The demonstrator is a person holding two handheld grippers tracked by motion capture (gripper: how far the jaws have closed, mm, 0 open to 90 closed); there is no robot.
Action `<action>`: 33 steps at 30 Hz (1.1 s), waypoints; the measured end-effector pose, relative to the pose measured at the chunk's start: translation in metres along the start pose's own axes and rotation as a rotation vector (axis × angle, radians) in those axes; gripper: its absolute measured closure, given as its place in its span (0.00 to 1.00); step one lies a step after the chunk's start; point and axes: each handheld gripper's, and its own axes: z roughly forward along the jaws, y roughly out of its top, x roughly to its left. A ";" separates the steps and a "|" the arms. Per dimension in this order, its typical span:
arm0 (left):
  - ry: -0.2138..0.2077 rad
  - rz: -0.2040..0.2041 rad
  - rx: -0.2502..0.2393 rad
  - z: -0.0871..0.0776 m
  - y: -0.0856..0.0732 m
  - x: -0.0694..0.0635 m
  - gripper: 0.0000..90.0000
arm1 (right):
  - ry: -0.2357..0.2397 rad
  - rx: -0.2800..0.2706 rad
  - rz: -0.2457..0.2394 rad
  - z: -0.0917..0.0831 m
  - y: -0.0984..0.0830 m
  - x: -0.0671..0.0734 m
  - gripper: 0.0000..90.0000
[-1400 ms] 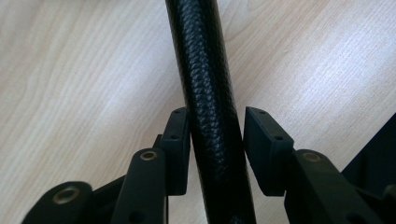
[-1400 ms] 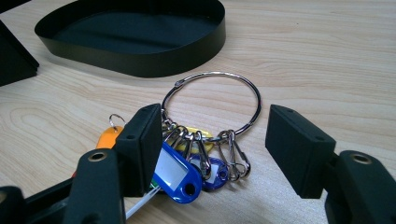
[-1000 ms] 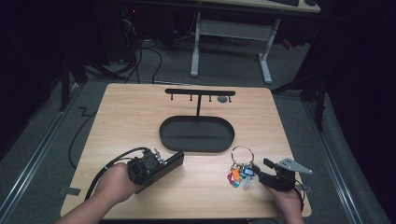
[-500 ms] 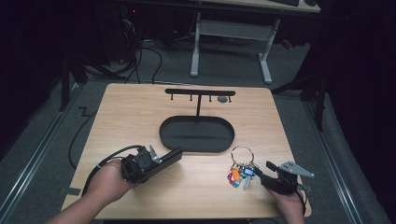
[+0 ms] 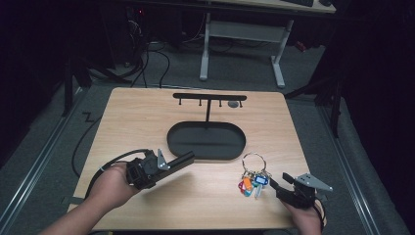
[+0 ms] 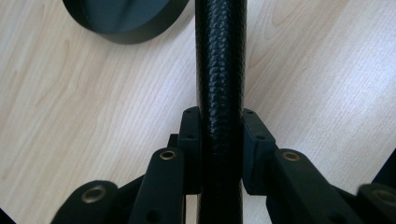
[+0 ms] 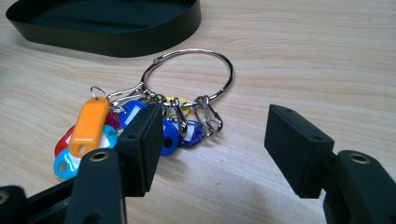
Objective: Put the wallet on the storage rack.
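Right gripper view: right gripper (image 7: 212, 140) jaws apart near key ring (image 7: 194, 74); light, loose, jingly; grab steel loop; left gripper (image 6: 219, 140) clamped on black bar (image 6: 219, 60).

Right gripper (image 7: 212, 144) jaws wide apart, low over table (image 7: 317, 56). Key ring (image 7: 187, 77) with coloured tags (image 7: 88, 123) at 11 o'clock, possibly touching one pad. Black tray (image 7: 116, 39) beyond.

No text, label or number can be read anywhere.

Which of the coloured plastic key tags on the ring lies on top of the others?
The long orange plastic key tag: it lies across the red tag and light-blue tag, at the bunch's left end.
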 end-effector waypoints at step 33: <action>0.046 0.204 -0.099 0.019 0.091 0.011 0.82 | 0.048 -0.018 0.039 -0.002 -0.002 -0.012 0.43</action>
